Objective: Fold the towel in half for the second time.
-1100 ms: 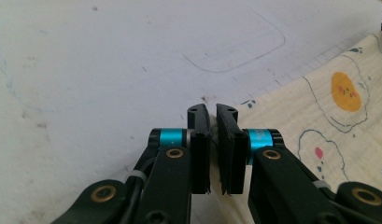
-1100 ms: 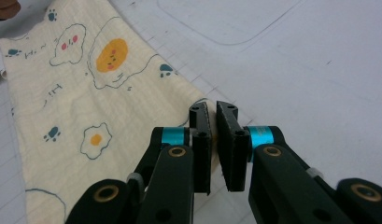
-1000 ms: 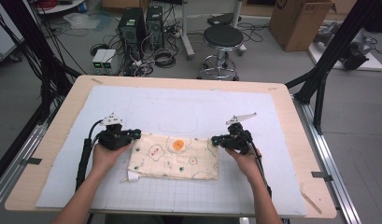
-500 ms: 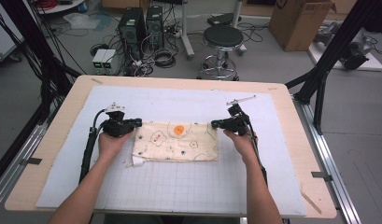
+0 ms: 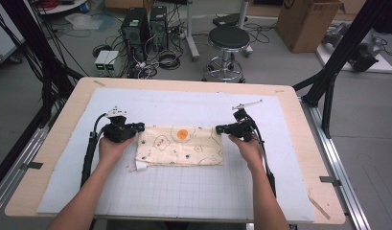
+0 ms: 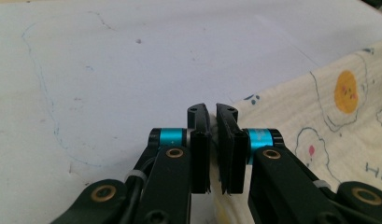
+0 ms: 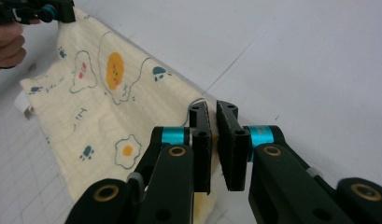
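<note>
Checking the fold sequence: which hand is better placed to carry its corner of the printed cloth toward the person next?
Neither clearly. The left gripper and right gripper each pinch a far corner of the printed cloth, jaws shut, level with each other. Marginally left: the white tag sticks out on its side, needing tidying.

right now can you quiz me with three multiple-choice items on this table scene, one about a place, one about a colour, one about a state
1. Where on the cloth are the two tools?
A. both at its near edge
B. at its two far corners, one each
C. both at its middle

2. What colour is the big round spot printed on the cloth?
A. orange
B. green
C. purple

3. How do the jaws of the left tool and the right tool stand?
A. both wide open above the cloth
B. left wide open, right shut
C. both closed on the cloth's edge

Answers:
1. B, since the high view shows one tool at each far corner.
2. A, since the spot reads orange.
3. C, since each gripper view shows fabric pinched between nearly closed jaws.
</note>
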A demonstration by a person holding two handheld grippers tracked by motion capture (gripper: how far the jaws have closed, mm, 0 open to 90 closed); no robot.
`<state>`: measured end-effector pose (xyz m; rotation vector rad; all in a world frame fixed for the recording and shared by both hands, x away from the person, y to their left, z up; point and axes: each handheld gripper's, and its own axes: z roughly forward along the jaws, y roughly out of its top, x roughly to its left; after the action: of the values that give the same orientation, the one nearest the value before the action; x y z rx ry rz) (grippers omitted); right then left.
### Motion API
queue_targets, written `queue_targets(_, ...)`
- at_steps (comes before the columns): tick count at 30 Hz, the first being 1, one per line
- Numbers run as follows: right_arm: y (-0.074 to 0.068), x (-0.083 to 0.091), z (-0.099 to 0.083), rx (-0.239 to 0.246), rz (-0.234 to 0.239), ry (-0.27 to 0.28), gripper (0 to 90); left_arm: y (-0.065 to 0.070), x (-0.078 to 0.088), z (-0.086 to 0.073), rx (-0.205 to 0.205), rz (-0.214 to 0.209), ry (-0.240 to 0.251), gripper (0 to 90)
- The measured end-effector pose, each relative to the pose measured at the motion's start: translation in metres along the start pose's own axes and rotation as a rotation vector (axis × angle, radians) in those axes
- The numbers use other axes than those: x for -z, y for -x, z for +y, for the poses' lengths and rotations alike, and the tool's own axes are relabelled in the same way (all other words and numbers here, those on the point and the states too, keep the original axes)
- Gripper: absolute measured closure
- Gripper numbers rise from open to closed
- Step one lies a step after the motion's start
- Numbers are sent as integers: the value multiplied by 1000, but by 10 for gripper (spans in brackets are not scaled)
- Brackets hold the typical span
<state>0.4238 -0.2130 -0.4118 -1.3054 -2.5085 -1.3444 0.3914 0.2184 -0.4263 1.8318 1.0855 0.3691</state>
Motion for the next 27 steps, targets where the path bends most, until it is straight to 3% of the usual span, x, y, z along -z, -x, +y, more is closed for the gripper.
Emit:
queue_targets(11,-10,10,-2,13,13,17,847,5,13,-5,-10,-34,32,837)
queue_targets(19,-14,16,-19,22,35,65,847,10,17,-10,-24,-56,45,836)
queue_targets(27,-20,18,-29,36,70,71,846,14,25,-17,-44,-75,40,832)
